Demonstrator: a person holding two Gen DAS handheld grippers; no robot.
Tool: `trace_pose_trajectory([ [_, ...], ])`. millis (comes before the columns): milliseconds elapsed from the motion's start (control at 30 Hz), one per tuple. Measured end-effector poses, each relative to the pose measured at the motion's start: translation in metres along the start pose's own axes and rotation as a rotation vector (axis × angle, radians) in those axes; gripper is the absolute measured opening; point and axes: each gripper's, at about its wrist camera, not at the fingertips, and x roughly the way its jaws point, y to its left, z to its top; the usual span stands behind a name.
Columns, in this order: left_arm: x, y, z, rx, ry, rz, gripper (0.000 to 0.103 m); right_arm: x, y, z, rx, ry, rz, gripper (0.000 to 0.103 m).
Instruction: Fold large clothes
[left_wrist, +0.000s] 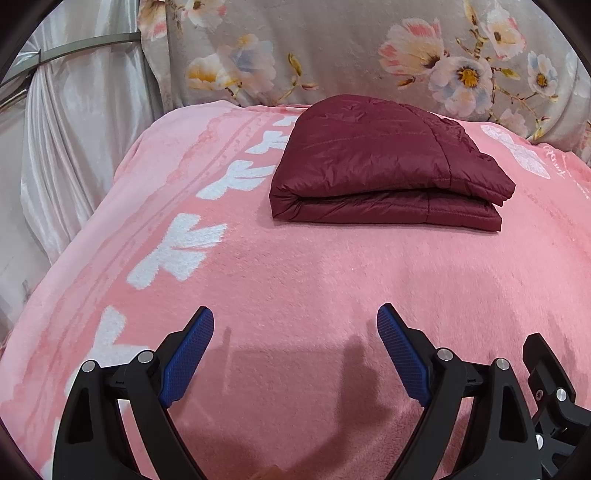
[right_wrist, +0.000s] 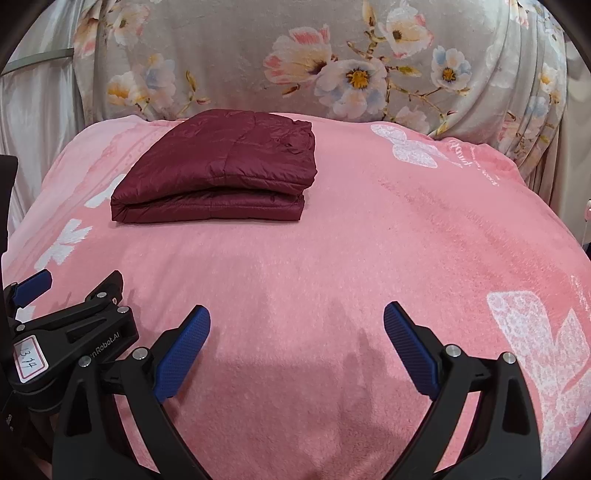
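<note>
A dark red quilted jacket (left_wrist: 388, 162) lies folded into a thick rectangular stack on the pink blanket (left_wrist: 295, 266), toward the far side. The right wrist view shows the same jacket (right_wrist: 221, 170) left of centre. My left gripper (left_wrist: 295, 325) hovers over bare blanket well short of the jacket, its blue-padded fingers (left_wrist: 192, 354) spread wide with nothing between them. My right gripper (right_wrist: 297, 321) is likewise open and empty above the pink blanket (right_wrist: 332, 240). The left gripper's body (right_wrist: 74, 332) shows at the lower left of the right wrist view, close beside the right one.
A grey floral cloth (left_wrist: 332, 48) hangs behind the surface. Pale satin curtains (left_wrist: 85, 140) drape at the left. White flower prints (right_wrist: 546, 354) mark the blanket. The blanket falls away at its left and right edges.
</note>
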Motion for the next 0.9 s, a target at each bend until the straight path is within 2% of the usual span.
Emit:
trace_pose_trajectory([
  [900,-0.0035,0.001,0.0004,-0.007,-0.015,-0.001,0.087,-0.003,-0.0007,-0.0004,-0.007,-0.017,-0.007,0.093],
])
